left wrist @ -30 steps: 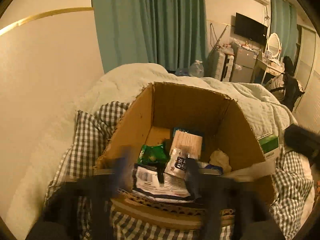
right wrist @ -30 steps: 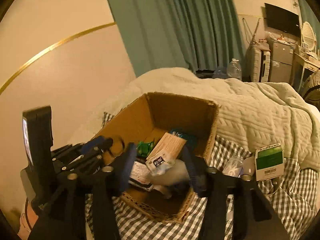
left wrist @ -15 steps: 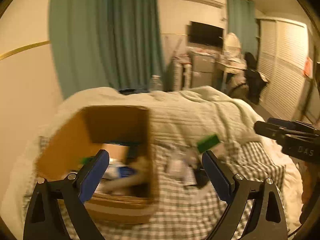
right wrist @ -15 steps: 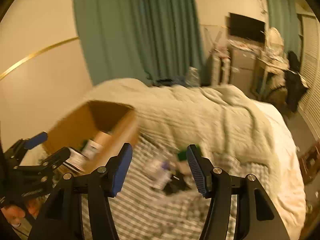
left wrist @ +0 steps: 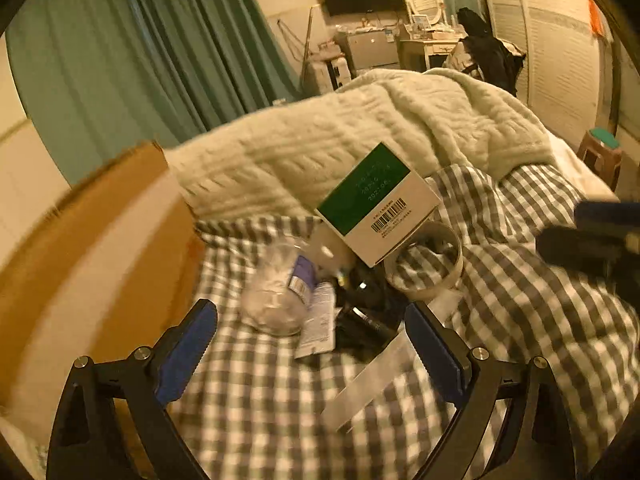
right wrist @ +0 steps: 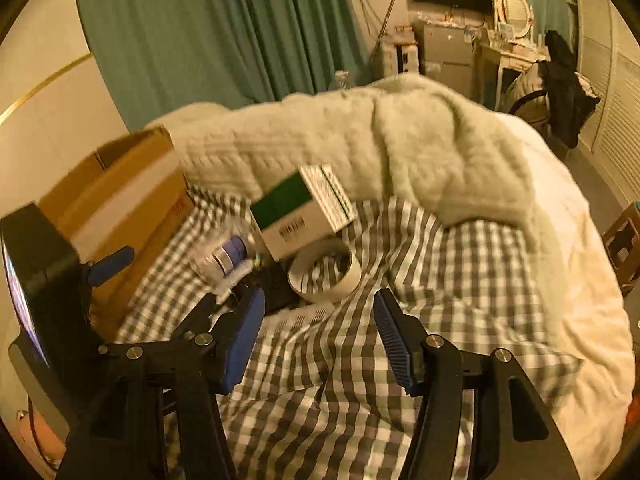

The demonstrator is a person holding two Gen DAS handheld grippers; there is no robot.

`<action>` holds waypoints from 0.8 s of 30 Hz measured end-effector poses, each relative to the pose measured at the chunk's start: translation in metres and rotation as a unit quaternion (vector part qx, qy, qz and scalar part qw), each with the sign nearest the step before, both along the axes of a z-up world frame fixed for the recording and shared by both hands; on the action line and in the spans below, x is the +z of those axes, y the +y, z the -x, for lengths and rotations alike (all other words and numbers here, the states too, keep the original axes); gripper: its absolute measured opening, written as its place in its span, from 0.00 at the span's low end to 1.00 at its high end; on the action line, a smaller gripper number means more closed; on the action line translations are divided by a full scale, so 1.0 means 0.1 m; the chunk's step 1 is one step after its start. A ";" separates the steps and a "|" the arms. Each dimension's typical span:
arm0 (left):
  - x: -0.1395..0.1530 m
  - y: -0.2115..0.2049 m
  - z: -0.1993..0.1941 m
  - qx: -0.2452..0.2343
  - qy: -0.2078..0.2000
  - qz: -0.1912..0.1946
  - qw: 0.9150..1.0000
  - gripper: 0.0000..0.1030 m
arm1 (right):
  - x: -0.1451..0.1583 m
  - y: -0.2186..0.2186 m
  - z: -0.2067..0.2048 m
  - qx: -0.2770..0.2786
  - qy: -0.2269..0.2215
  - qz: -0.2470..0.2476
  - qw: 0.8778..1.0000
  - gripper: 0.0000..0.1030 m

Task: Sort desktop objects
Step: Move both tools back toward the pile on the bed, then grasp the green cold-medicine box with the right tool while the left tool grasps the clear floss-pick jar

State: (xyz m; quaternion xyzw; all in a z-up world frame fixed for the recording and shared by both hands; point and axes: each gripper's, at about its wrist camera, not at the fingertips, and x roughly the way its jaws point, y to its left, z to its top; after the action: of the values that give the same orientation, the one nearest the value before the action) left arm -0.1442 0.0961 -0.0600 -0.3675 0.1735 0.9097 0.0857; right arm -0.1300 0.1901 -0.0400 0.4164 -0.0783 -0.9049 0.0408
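Both grippers hang over a small heap of clutter on the checked sheet (left wrist: 520,300), and neither has anything in it. The left gripper (left wrist: 312,344) has its blue pads spread wide with only cloth and clutter below them; the right gripper (right wrist: 320,332) is released too, jaws about half apart over bare sheet. The heap lies between the cardboard box (right wrist: 120,200) on the left and the rumpled cream blanket (right wrist: 380,148) behind. On top sits a green-and-white carton (left wrist: 376,204), tilted, its long axis running from near-left up to far-right in the left wrist view, barcode edge toward the camera. Just beside it, touching its lower corner, a white tape roll (left wrist: 424,256) lies flat with its hole facing up. A clear plastic bottle (left wrist: 280,292) with a purple label lies on its side left of that, its long axis slanting toward the carton (which end is the cap I cannot tell). A flat printed packet (left wrist: 320,320) and something black (left wrist: 368,320) lie just beside the bottle, too blurred to name
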 end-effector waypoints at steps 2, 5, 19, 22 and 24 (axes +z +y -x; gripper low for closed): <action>-0.08 -0.04 0.18 0.017 -0.007 -0.004 1.000 0.94 | -0.12 0.01 0.07 0.003 -0.007 0.006 1.000 0.55; -0.20 -0.21 0.46 0.047 -0.022 -0.017 0.999 0.95 | -0.18 0.05 0.11 0.003 -0.005 0.015 1.000 0.55; -0.74 -0.60 1.15 0.076 -0.139 -0.089 0.983 0.89 | -0.42 -0.37 1.02 0.096 0.019 -0.045 0.994 0.87; -0.77 -0.76 1.23 0.087 -0.161 -0.138 0.973 0.89 | -0.54 -0.56 1.18 0.110 0.015 -0.084 0.990 0.96; -0.79 -0.82 1.26 0.094 -0.167 -0.150 0.970 0.88 | -0.65 -0.67 1.28 0.122 0.011 -0.100 0.987 1.00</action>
State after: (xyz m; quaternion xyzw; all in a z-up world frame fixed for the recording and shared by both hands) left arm -0.2700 0.0144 -0.1385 -0.5122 -0.0165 0.8548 0.0820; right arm -0.2575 0.1228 -0.1047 0.4147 0.0641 -0.9011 0.1098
